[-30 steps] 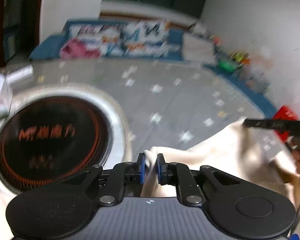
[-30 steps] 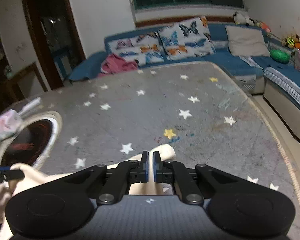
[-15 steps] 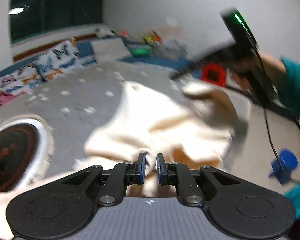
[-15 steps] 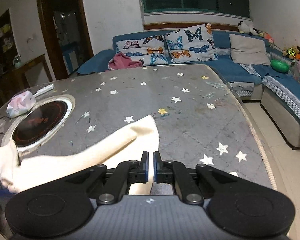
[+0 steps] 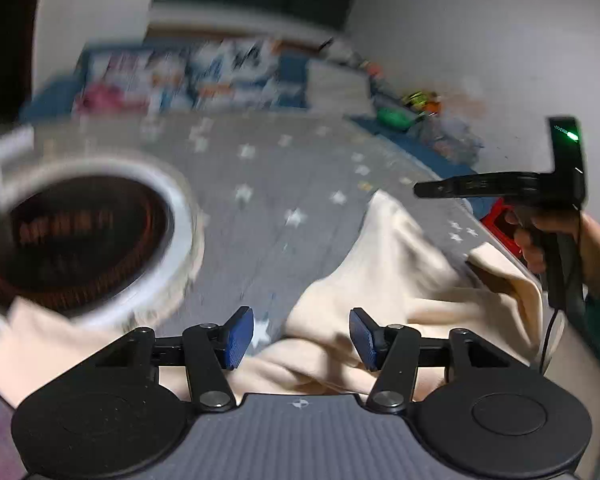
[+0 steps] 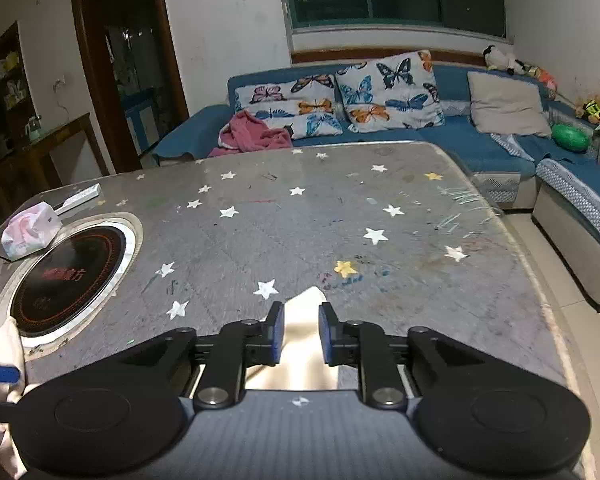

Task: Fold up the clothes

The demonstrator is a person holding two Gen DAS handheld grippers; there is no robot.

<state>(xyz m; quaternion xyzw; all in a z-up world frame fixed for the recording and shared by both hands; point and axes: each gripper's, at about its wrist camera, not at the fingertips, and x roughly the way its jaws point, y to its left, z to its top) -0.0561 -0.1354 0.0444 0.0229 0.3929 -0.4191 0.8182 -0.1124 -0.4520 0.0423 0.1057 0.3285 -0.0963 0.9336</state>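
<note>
A cream garment (image 5: pixel 400 280) lies crumpled on the grey star-patterned table (image 5: pixel 292 168). My left gripper (image 5: pixel 302 337) hovers over its near folds. Its jaws are opening and its blue pads stand well apart, touching no cloth. In the right wrist view a corner of the cream garment (image 6: pixel 305 320) rests flat on the table between the jaws of my right gripper (image 6: pixel 302 331). These jaws are opening too, with a small gap. The left wrist view also shows the right gripper (image 5: pixel 420 190) over the garment's far edge, held by a hand (image 5: pixel 540 240).
A round black induction hob (image 6: pixel 68 276) is set into the table at the left, with a pink-white packet (image 6: pixel 30 228) and a white stick (image 6: pixel 80 196) behind it. A blue sofa (image 6: pixel 480 148) with butterfly cushions runs behind and right. The table's right edge (image 6: pixel 548 300) drops to the floor.
Both grippers, shut on the cream garment before, have opened and let it go. The garment has dropped from the air onto the table. The left view has swung back towards the hob.
</note>
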